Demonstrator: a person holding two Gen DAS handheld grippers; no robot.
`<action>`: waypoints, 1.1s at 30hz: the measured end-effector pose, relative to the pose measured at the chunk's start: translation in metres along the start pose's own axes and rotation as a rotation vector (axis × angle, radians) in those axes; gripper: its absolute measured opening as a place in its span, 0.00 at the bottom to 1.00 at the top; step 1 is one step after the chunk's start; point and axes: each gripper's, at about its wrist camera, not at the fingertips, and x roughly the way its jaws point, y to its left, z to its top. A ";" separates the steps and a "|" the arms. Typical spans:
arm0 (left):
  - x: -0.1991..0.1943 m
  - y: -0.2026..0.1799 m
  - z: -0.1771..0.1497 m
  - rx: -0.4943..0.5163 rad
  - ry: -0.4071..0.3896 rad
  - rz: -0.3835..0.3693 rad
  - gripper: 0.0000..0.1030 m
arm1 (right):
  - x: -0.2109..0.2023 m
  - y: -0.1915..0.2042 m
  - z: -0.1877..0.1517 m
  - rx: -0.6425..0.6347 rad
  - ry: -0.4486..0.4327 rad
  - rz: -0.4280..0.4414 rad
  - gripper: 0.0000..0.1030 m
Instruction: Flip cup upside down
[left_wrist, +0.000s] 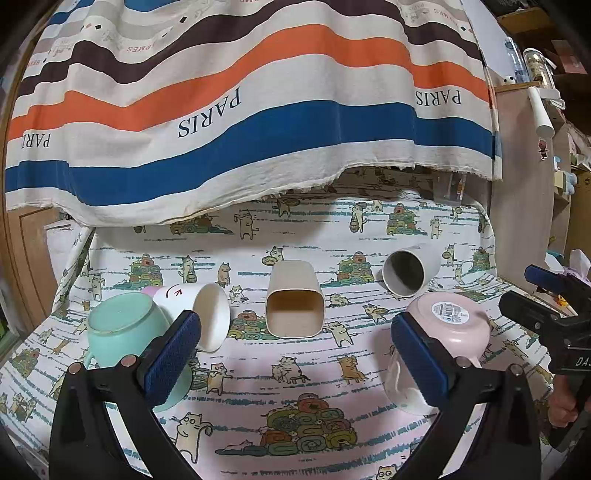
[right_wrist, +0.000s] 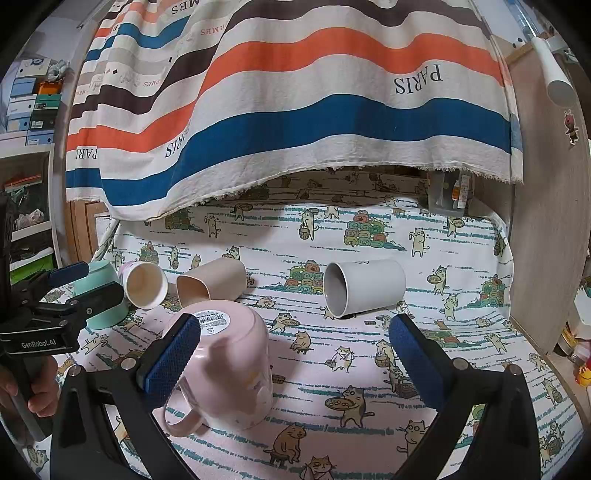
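Note:
Several cups sit on the cat-print cloth. A pink mug (right_wrist: 229, 362) stands upside down, barcode label on its base; it also shows in the left wrist view (left_wrist: 443, 325). A mint mug (left_wrist: 122, 328) stands upside down at the left. A white paper cup (left_wrist: 199, 314), a beige square cup (left_wrist: 295, 304) and a grey-white cup (left_wrist: 410, 269) lie on their sides. My left gripper (left_wrist: 295, 358) is open and empty, in front of the beige cup. My right gripper (right_wrist: 295, 358) is open and empty, its left finger (right_wrist: 170, 354) beside the pink mug.
A striped "PARIS" cloth (left_wrist: 240, 103) hangs behind the table. A wooden panel (right_wrist: 546, 221) bounds the right side. Shelves with boxes (right_wrist: 33, 99) stand at the left. The grey-white cup (right_wrist: 364, 290) lies ahead of the right gripper.

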 end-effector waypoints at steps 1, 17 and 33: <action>0.000 0.000 0.000 0.000 0.000 0.000 1.00 | 0.000 0.000 0.000 0.000 0.000 0.000 1.00; 0.001 0.002 0.000 0.000 0.000 0.000 1.00 | 0.000 0.000 0.000 0.000 0.000 0.000 1.00; 0.001 0.003 0.000 0.000 0.000 -0.001 1.00 | 0.000 0.000 0.000 0.000 0.000 0.000 1.00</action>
